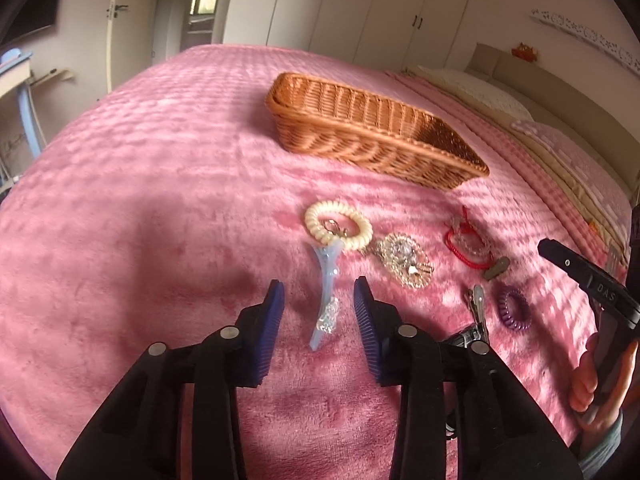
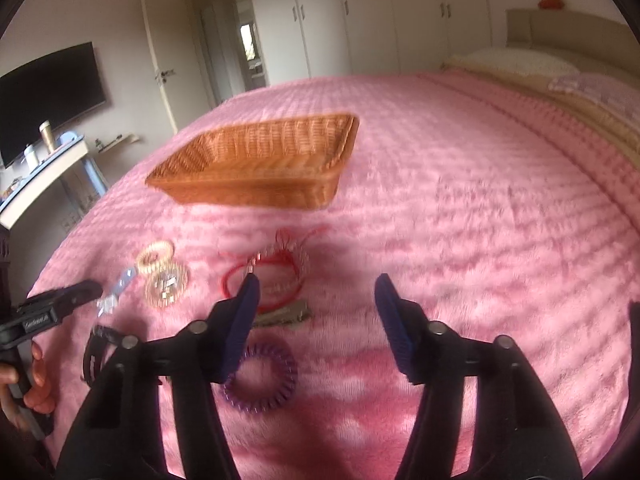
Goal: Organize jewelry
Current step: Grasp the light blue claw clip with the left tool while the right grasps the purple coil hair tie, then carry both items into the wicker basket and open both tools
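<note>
Nothing sits in the brown woven wicker basket (image 1: 372, 136) yet as far as we can see, so we judge the sorting barely begun: every piece lies loose on the fluffy pink bedspread (image 1: 160, 208), well short of the basket. Going left to right in the left wrist view, we see our left gripper (image 1: 319, 292) with its jaws part-way apart, straddling the pale blue translucent hair clip with a clear crystal ornament (image 1: 325, 288) without pressing on it. Next come the cream spiral hair tie (image 1: 338, 225), the round gold rhinestone brooch (image 1: 405, 259), the red cord bracelet (image 1: 466, 245), a small olive-grey clip (image 1: 496, 269), a silver metal clip (image 1: 478, 302) and the purple spiral hair tie (image 1: 514, 307). Our right gripper (image 2: 317, 294) hangs half open over bare blanket, empty, with the red bracelet and purple tie near its left finger. All seven pieces remain to be moved.
</note>
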Available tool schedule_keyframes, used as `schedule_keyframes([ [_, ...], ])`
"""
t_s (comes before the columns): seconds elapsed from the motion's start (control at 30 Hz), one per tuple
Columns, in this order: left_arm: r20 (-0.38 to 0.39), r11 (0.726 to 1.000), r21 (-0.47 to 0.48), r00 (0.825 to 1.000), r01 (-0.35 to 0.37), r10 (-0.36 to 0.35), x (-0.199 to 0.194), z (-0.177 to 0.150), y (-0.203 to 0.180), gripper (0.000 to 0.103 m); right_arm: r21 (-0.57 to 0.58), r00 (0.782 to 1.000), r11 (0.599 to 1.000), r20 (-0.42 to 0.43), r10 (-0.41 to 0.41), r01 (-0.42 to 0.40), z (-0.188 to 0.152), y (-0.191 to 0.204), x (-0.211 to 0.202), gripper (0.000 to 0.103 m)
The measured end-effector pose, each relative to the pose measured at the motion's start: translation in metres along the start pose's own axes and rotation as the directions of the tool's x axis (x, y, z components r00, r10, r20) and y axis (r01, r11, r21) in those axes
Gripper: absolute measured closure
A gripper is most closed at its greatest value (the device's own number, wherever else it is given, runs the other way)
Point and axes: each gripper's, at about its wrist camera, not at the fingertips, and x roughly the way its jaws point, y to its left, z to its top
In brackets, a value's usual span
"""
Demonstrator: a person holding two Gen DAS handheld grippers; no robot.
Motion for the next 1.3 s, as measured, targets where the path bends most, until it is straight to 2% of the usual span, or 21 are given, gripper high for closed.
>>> schedule_keyframes([
  [0.07,-0.016,1.000,0.005,1.000,0.001,-0.001,0.003,-0.002,-0.001,0.075,-0.029,0.999,0.999,-0.040,0.012,-0.013,-0.007,0.004,0.001,0.055],
  [0.17,-0.033,1.000,0.008,0.999,-0.007,0.007,0.007,-0.003,-0.001,0.076,-0.070,0.997,0.996,-0.069,0.041,-0.046,-0.018,0.013,0.002,0.066],
  [0.33,-0.064,0.999,0.022,0.998,-0.023,0.025,0.015,-0.004,-0.005,0.078,-0.159,0.989,0.987,-0.145,-0.036,0.013,-0.029,0.031,0.020,0.070],
  [0.5,-0.072,0.999,0.028,0.997,-0.030,0.032,0.019,-0.004,-0.006,0.079,-0.190,0.986,0.981,-0.147,-0.077,0.048,-0.030,0.035,0.028,0.071],
  [0.53,-0.072,0.999,0.036,0.997,-0.038,0.041,0.019,-0.004,-0.008,0.083,-0.198,0.986,0.979,-0.145,-0.081,0.051,-0.030,0.037,0.029,0.075],
  [0.57,-0.072,0.998,0.043,0.996,-0.044,0.047,0.020,-0.004,-0.009,0.089,-0.200,0.987,0.979,-0.142,-0.075,0.045,-0.031,0.038,0.029,0.086],
  [0.63,-0.068,0.997,0.055,0.996,-0.060,0.064,0.020,-0.004,-0.011,0.097,-0.209,0.988,0.977,-0.131,-0.077,0.048,-0.032,0.040,0.028,0.091],
  [0.77,-0.044,0.997,0.057,0.997,-0.058,0.060,0.016,-0.005,-0.012,0.097,-0.205,0.995,0.978,-0.088,-0.047,0.029,-0.032,0.041,0.020,0.093],
  [0.97,0.059,0.996,0.072,0.997,-0.048,0.044,-0.010,-0.002,-0.019,0.097,-0.174,1.000,0.985,0.001,0.009,-0.009,-0.025,0.039,-0.004,0.093],
  [1.03,0.082,0.997,0.067,0.996,-0.028,0.023,-0.018,0.002,-0.023,0.097,-0.144,0.998,0.988,0.025,0.053,-0.049,-0.016,0.038,-0.012,0.093],
  [1.13,0.132,0.997,0.080,0.991,-0.019,0.008,-0.037,0.018,-0.033,0.097,-0.128,0.995,0.990,0.064,0.075,-0.066,0.007,0.041,-0.024,0.093],
  [1.3,0.199,0.993,0.119,0.980,-0.010,-0.014,-0.058,0.062,-0.053,0.097,-0.144,0.989,0.987,0.123,0.083,-0.066,0.068,0.050,-0.026,0.093],
])
